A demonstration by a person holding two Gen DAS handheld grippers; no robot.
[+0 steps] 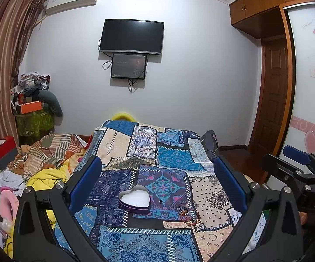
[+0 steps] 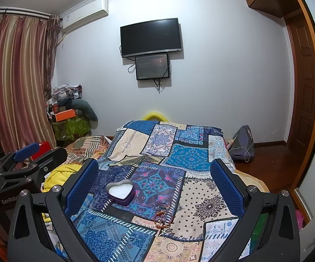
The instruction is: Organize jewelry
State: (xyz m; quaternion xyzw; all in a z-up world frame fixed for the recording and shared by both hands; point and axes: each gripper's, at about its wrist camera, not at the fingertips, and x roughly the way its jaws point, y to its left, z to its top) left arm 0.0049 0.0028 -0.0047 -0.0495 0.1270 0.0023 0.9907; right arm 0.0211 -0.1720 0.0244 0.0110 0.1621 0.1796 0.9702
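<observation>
Both claws are held above the bed, wide open, nothing gripped. The left claw point(image 1: 157, 174) and right claw point(image 2: 154, 173) are seen side by side, each showing up at the edge of the other's view. On the patchwork bedspread point(image 1: 212, 196) a heart-shaped tin point(image 1: 134, 200) lies open, white lining up, no jewelry visible inside. The jewelry is found just to the right of the tin and nearer the claws: a small ring point(image 1: 160, 202) close beside the tin, then a reddish bracelet cluster point(image 1: 189, 217) further toward the person. In the right wrist view the tin point(image 2: 120, 192) sits left of centre, the ring point(image 2: 143, 198) just beside it, and the red bracelets point(image 2: 162, 218) lie almost centred between the fingers, low in frame. The cluster is strung out roughly along the near-far line, trailing away from the tin. The right claw is judged nearer and better lined up with the bracelets; the left claw is lined up more with the tin. A downward, slightly forward reach by the right claw is likely needed. Individual pieces are too small to tell apart.
</observation>
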